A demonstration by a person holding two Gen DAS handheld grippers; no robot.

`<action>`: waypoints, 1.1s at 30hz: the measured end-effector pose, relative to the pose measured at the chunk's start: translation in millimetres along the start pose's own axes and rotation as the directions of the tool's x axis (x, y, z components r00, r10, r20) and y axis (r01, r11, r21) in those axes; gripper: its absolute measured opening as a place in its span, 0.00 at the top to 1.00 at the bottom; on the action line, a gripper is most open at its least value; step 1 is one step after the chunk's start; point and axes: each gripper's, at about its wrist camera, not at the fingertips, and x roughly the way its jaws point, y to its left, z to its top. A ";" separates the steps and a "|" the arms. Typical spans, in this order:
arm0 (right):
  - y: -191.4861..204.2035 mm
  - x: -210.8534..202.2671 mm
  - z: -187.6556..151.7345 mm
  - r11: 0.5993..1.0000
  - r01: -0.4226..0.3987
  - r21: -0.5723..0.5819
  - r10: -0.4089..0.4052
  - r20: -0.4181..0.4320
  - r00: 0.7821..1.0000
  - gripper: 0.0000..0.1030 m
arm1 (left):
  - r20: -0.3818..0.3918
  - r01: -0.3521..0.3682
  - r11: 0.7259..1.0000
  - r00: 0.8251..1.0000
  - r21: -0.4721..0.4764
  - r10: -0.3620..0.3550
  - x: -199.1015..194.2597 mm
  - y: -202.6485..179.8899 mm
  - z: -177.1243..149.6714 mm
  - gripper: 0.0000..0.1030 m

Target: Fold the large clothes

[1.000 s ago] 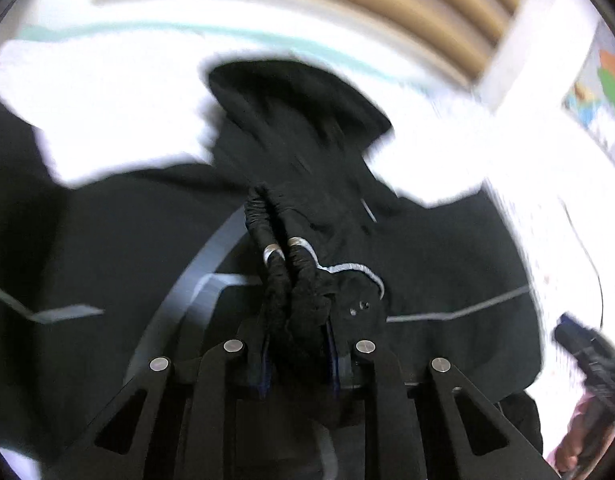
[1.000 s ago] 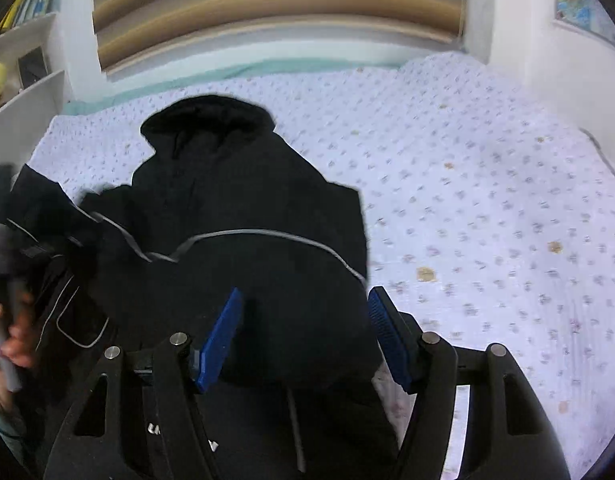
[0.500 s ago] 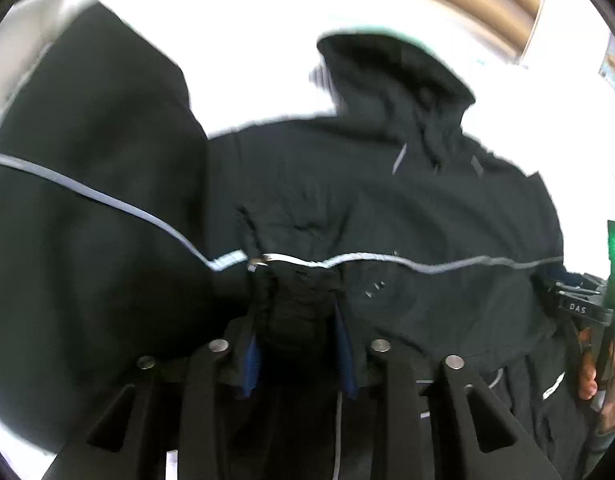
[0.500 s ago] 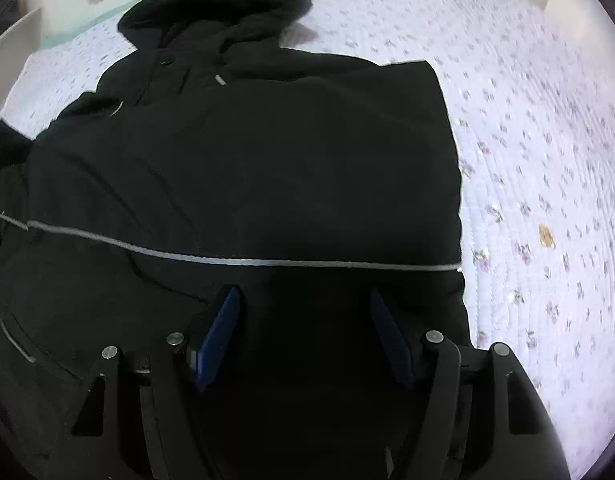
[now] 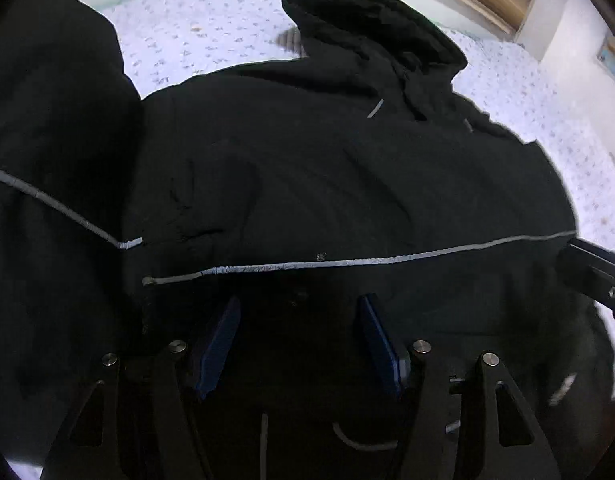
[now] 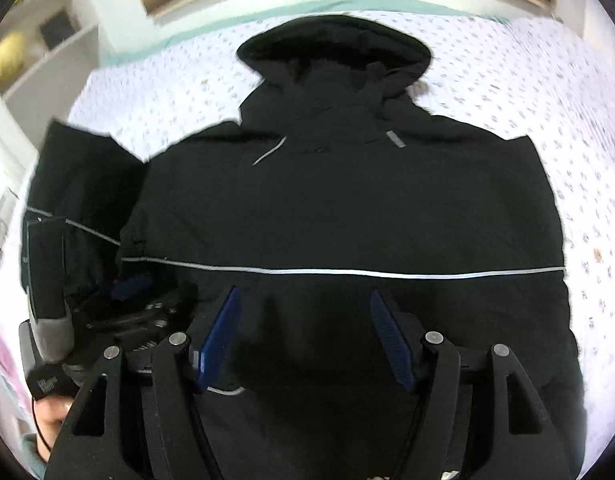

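Note:
A black hooded jacket lies spread on the bed, hood at the far end. A grey reflective stripe runs across it. My left gripper hangs low over the jacket's lower left part and its jaws are opening. Only dark fabric lies under the gap, and the blue pads press on nothing. One sleeve spreads out to the left. My right gripper stands open above the middle of the jacket, just below the stripe, holding nothing.
A floral bed sheet surrounds the jacket, with free room on the right. White shelves stand at the far left. A hand holds the left tool, whose blue pad shows at the jacket's left edge.
The left jaws have opened and let go of the bunched sleeve cuff, which now lies flat across the jacket. The right gripper has swung from the jacket's right side to over its middle.

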 end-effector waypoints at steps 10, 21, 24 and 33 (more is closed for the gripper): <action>14.6 63.4 -35.3 0.988 0.123 -0.088 -0.110 0.139 0.984 0.26 | 0.076 -0.047 0.997 0.996 0.067 0.042 1.7 -9.5 -10.9 0.37; 17.0 60.2 -36.3 0.993 0.092 -0.079 -0.079 0.150 0.985 0.20 | 0.241 0.010 0.995 0.970 0.103 -0.035 -146.0 13.3 -15.0 0.38; 14.8 64.3 -34.2 0.992 0.092 -0.082 -0.079 0.153 0.985 0.17 | 0.286 -0.022 0.999 0.958 -0.043 0.034 -174.6 77.8 -9.5 0.38; 14.7 63.7 -35.0 0.993 0.079 -0.084 -0.064 0.165 0.984 0.13 | 0.227 -0.101 0.884 0.948 -0.457 0.225 -137.1 283.0 -3.0 0.38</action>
